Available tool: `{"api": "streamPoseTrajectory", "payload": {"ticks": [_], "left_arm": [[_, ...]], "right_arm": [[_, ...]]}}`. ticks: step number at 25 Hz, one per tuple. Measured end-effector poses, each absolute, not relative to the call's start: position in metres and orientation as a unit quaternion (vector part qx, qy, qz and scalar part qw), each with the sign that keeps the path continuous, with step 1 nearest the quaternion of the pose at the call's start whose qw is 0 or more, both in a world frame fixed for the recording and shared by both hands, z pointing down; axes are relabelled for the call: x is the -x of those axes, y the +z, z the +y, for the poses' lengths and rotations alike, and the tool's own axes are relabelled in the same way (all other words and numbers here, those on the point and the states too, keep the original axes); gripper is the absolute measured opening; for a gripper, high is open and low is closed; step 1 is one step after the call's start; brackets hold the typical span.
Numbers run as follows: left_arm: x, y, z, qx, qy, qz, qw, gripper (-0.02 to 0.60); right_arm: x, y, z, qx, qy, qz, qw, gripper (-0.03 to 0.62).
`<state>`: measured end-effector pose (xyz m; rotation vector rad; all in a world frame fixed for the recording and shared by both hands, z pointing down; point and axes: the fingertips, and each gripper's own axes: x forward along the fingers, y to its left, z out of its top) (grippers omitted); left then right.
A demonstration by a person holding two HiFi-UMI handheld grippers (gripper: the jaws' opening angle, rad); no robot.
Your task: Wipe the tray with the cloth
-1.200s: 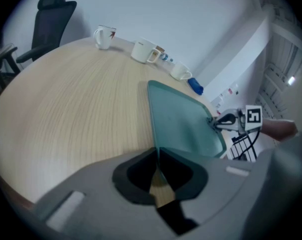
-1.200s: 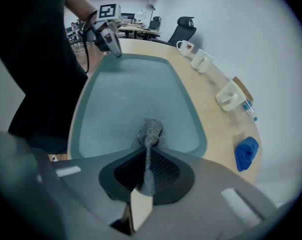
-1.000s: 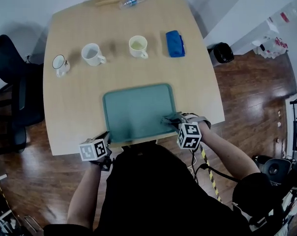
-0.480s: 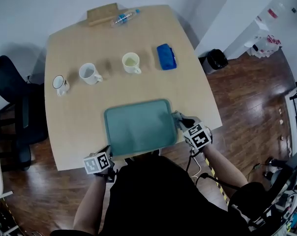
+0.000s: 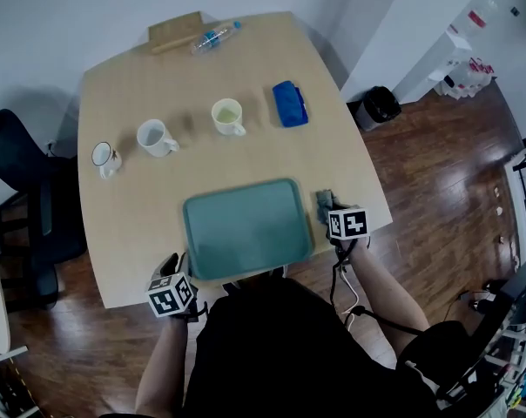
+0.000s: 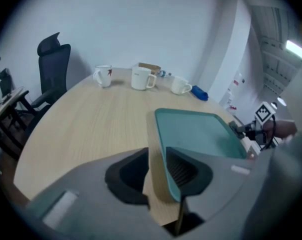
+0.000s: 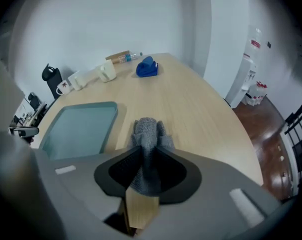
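The bench (image 5: 141, 207) carries one teal tray (image 5: 246, 229), one grey cloth (image 5: 323, 201), three mugs (image 5: 106, 157) (image 5: 156, 137) (image 5: 228, 116), one blue folded thing (image 5: 289, 104), one plastic bottle (image 5: 215, 35) and one wooden board (image 5: 176, 31). The tray lies flat and open side up near the person's edge of the bench. Its long axis runs left to right across the head view, with its right end a little farther away. The cloth sits bunched on the bench just beside the tray's right short side, its ridge running away from the person. The right hand-held gripper (image 7: 146, 159) has just been opening its jaws, and the cloth stands loosely between them. The left hand-held gripper (image 6: 158, 176) has also just been opening and is released, with the tray's near left corner rim in the gap.
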<state>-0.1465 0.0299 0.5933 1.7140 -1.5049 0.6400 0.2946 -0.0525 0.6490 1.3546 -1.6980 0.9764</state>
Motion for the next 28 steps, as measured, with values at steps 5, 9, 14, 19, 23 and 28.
{"api": "streamPoseTrajectory", "payload": {"ticks": [5,9,14,19,23,28], "left_arm": [[0.157,0.567,0.015,-0.676,0.225,-0.604,0.357,0.112],[0.151,0.541,0.006,-0.701,0.209,-0.597,0.33,0.11],[0.107,0.49,-0.002,-0.779,0.207,-0.535,0.254,0.1],[0.074,0.446,-0.008,-0.826,0.169,-0.495,0.21,0.081],[0.064,0.438,-0.006,-0.841,0.158,-0.478,0.198,0.08],[0.064,0.442,0.0,-0.842,0.16,-0.473,0.204,0.08]], "right_arm": [[-0.299,0.596,-0.052,-0.559,0.36,-0.687,0.294,0.146],[-0.282,0.534,-0.051,-0.554,0.326,-0.74,0.199,0.006],[-0.212,0.472,-0.045,-0.501,0.293,-0.804,0.127,0.006],[-0.145,0.439,-0.032,-0.464,0.238,-0.845,0.119,0.006],[-0.119,0.423,-0.03,-0.453,0.206,-0.861,0.107,0.006],[-0.119,0.419,-0.028,-0.456,0.207,-0.86,0.103,0.006]]}}
